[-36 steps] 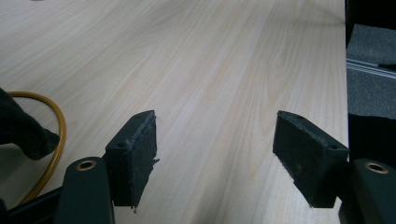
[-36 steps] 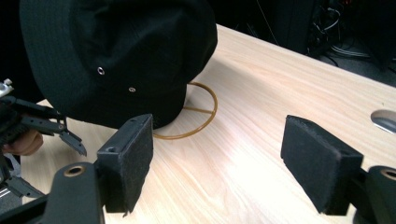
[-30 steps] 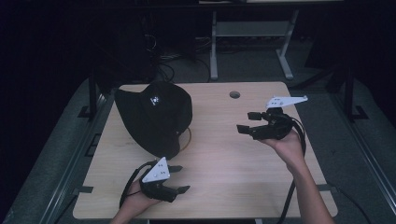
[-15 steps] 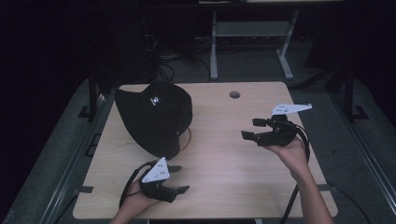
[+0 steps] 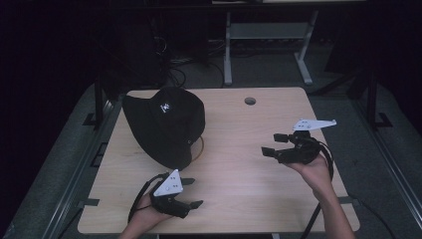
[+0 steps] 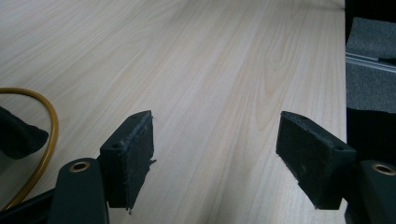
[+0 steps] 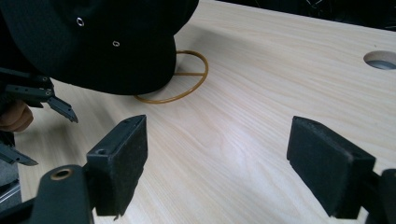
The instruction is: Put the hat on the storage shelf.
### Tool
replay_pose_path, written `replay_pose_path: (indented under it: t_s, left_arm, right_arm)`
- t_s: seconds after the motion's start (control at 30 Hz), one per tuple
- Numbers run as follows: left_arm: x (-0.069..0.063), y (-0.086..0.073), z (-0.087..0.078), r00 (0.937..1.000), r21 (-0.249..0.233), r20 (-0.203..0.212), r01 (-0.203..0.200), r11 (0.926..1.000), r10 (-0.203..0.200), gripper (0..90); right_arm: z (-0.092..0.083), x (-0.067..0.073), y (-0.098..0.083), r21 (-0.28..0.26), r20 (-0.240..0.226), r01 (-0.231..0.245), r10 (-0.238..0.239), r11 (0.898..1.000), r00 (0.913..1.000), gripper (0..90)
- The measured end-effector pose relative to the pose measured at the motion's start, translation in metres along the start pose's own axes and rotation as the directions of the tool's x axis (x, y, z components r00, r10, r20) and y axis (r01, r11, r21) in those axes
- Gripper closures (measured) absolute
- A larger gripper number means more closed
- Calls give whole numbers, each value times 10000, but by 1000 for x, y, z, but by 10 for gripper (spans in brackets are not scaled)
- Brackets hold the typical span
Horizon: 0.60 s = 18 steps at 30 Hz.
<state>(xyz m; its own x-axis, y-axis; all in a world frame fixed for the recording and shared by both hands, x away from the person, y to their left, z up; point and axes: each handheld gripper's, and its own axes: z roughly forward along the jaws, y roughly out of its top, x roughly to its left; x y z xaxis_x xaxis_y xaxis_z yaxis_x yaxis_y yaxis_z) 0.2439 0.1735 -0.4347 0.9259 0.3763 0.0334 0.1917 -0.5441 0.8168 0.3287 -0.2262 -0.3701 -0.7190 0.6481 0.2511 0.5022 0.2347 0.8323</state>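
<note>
Hat (image 5: 166, 124) eyelets and gold ring (image 7: 187, 77) appear from right hand-held gripper (image 7: 233, 168).

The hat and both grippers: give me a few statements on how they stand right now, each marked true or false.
1. The black hat lies on the table's left half. True.
2. The left gripper is shut on the hat's brim. False: its jaws stand apart over bare wood, holding nothing.
3. A thin yellow ring sticks out from under the hat. True.
4. The right gripper grips the ring. False: it is open and apart from the ring, at the table's right side.
5. The round hole in the table is covered by the hat. False: it lies bare, right of the hat.
</note>
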Motion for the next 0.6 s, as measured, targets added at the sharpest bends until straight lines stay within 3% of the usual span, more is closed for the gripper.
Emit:
replay_pose_path:
  t_s: [0.6]
  left_arm:
    - [-6, 1, 5, 9999, 192, 53, -137, 9997, 136, 225]
  right_arm:
    - [-9, -1, -33, -26, 146, -327, 327, 9995, 9994, 186]
